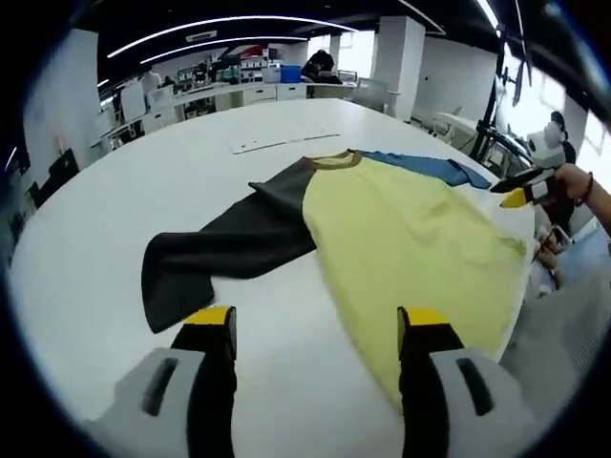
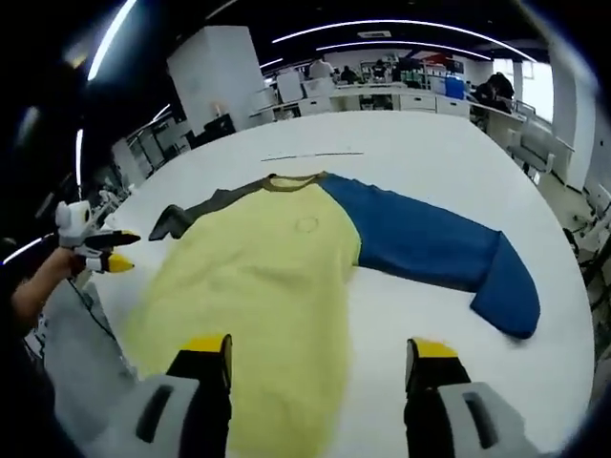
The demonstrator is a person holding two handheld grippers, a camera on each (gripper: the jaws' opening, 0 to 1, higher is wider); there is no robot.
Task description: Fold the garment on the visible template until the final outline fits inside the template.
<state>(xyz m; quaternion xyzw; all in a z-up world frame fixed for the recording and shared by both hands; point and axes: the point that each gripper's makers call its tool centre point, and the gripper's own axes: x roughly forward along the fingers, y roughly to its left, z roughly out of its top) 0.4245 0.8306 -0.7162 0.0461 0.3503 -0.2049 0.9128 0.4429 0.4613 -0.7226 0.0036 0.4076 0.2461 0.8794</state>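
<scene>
Both tools, left tool and right tool, hover wide open and empty over the garment, spread flat and unfolded mid-table, sleeves out; all folding remains.

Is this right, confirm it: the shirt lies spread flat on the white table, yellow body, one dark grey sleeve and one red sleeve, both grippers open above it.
One detail is wrong. The second sleeve is blue, not red, as the right gripper view shows. The rest stands: the shirt lies spread flat on the white table, with a yellow body and a dark grey sleeve, and the left gripper and right gripper are open.
</scene>
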